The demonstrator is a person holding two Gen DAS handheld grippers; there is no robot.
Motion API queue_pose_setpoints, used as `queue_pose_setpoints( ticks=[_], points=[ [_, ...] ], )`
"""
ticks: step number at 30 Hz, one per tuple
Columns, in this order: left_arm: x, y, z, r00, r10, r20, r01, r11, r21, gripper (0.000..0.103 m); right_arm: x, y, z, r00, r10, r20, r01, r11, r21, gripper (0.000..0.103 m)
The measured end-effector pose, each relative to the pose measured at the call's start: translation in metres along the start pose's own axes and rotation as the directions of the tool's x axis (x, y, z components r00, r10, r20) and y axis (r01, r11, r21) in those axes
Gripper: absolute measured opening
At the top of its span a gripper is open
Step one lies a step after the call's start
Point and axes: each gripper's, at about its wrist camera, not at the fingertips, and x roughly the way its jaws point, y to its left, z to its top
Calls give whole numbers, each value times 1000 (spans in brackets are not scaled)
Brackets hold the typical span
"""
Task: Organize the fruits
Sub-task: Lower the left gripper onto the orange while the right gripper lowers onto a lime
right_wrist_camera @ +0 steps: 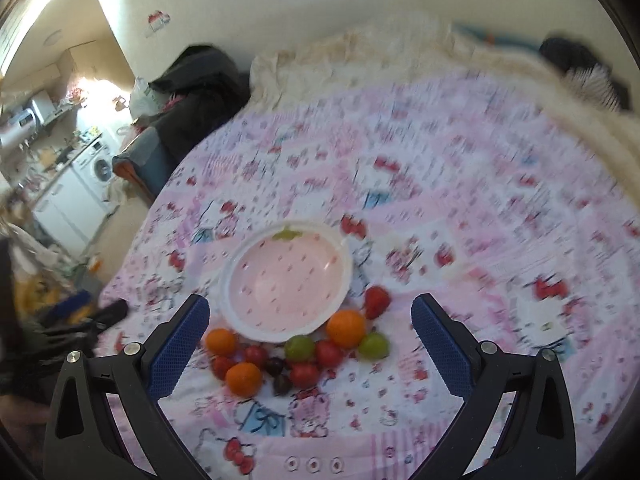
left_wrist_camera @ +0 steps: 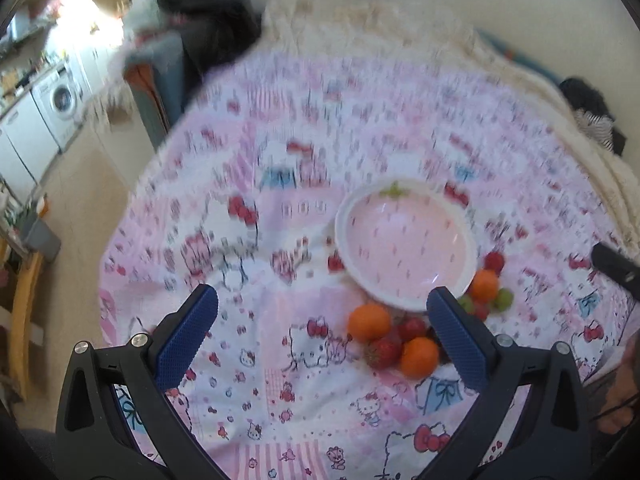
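A white bowl with a pink strawberry-print inside [right_wrist_camera: 286, 282] lies on a pink patterned bedspread; it also shows in the left wrist view [left_wrist_camera: 406, 244]. Loose fruit sits on the near side of it: oranges [right_wrist_camera: 346, 327], strawberries [right_wrist_camera: 376, 301], green grapes [right_wrist_camera: 299, 347], dark grapes [right_wrist_camera: 275, 365] and small red fruits [right_wrist_camera: 329, 353]. In the left wrist view the fruit lies by my right finger, with an orange [left_wrist_camera: 369, 322] and a strawberry [left_wrist_camera: 384, 353]. My left gripper [left_wrist_camera: 322, 306] is open and empty. My right gripper [right_wrist_camera: 310, 314] is open and empty, above the fruit.
The bedspread [right_wrist_camera: 440, 184] covers a bed with a cream fluffy blanket [right_wrist_camera: 400, 52] at the far side. Dark clothing [right_wrist_camera: 192, 92] lies at the far left corner. The bed's left edge drops to the floor, with a kitchen and washing machine [left_wrist_camera: 60, 100] beyond.
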Motion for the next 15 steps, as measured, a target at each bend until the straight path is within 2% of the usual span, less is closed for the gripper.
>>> queue_pose_setpoints(
  ticks=[3, 4, 6, 10, 11, 12, 13, 15],
  points=[
    [30, 2, -1, 991, -41, -130, 35, 998, -44, 98, 19, -15, 7, 997, 11, -78, -8, 999, 39, 103],
    [43, 2, -2, 981, -57, -185, 45, 997, -66, 95, 24, -18, 8, 995, 3, -96, 0, 999, 39, 103],
    [58, 1, -4, 967, -77, -243, 55, 994, -95, 84, 36, -24, 9, 990, -24, -139, 29, 999, 34, 101],
    [88, -7, -8, 932, -99, -348, 64, 992, -110, 81, 59, -34, 9, 973, -18, -229, 29, 999, 41, 90],
    [94, -8, -8, 926, -109, -361, 70, 990, -119, 81, 65, -38, 8, 966, -5, -258, 20, 998, 52, 84],
    [98, -10, -9, 920, -114, -375, 72, 990, -124, 79, 70, -41, 8, 960, 3, -281, 14, 998, 60, 73],
    [103, -12, -10, 913, -119, -390, 73, 989, -131, 77, 77, -45, 7, 948, 11, -317, 13, 997, 73, 68],
    [109, -14, -9, 904, -121, -411, 73, 989, -130, 69, 92, -55, 3, 923, 26, -385, 10, 996, 92, 49]
  ],
)
